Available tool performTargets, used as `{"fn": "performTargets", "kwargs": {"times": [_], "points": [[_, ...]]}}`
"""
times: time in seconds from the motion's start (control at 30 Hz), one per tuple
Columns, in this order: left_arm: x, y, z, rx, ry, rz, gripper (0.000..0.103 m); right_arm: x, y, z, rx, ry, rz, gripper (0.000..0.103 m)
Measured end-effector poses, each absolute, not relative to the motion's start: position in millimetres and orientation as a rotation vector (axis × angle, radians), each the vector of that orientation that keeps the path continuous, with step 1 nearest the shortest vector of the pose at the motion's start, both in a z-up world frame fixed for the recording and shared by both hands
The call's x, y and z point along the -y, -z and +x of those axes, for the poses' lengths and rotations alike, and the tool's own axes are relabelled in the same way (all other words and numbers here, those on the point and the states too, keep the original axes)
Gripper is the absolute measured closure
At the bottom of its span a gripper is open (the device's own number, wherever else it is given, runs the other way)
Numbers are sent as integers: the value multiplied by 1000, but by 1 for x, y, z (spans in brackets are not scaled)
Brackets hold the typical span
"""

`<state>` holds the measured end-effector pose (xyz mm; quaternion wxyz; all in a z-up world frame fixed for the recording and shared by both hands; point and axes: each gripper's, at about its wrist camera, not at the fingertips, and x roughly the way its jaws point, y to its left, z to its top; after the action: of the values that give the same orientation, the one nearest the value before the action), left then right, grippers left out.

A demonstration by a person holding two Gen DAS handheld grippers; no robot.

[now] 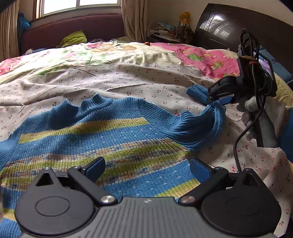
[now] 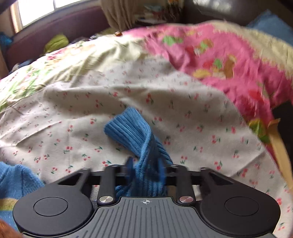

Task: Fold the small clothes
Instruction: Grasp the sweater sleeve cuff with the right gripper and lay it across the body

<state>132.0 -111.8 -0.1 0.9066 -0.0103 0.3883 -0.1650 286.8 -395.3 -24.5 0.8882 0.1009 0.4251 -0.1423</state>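
The bed (image 1: 128, 80) carries a blue striped sweater (image 1: 102, 139), spread flat, collar pointing toward the far window, stripes crosswise. Its right sleeve (image 2: 135, 131) is lifted, cuff pointing away, clamped in the right gripper (image 2: 146, 164). The left gripper (image 1: 146, 164) hovers spread apart above the sweater's body.

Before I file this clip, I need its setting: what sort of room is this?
Almost certainly a home bedroom. A bed covered with a flowered sheet fills the view, a dark headboard stands behind it, and a cluttered nightstand sits beside a curtained window.
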Motion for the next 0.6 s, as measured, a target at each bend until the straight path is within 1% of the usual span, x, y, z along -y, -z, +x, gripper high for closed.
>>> {"fn": "performTargets", "kwargs": {"times": [0.03, 0.07, 0.2, 0.3, 0.37, 0.47, 0.53, 0.6], "points": [[108, 1, 132, -806, 340, -29, 0, 401, 24, 285, -878, 301, 244, 94], [105, 2, 132, -808, 338, -37, 0, 406, 21, 280, -862, 302, 285, 96], [86, 0, 130, -809, 328, -91, 0, 417, -9, 261, -772, 239, 476, 96], [68, -7, 126, -788, 315, -126, 0, 397, -48, 253, -672, 146, 520, 96], [56, -14, 122, -766, 303, -147, 0, 370, -76, 251, -611, 52, 529, 96], [34, -25, 111, -731, 277, -175, 0, 300, -106, 241, -561, -134, 444, 96], [17, -31, 103, -712, 252, -192, 0, 250, -110, 233, -560, -263, 379, 96], [-1, -33, 94, -700, 218, -207, 0, 195, -99, 228, -592, -396, 295, 96]]}}
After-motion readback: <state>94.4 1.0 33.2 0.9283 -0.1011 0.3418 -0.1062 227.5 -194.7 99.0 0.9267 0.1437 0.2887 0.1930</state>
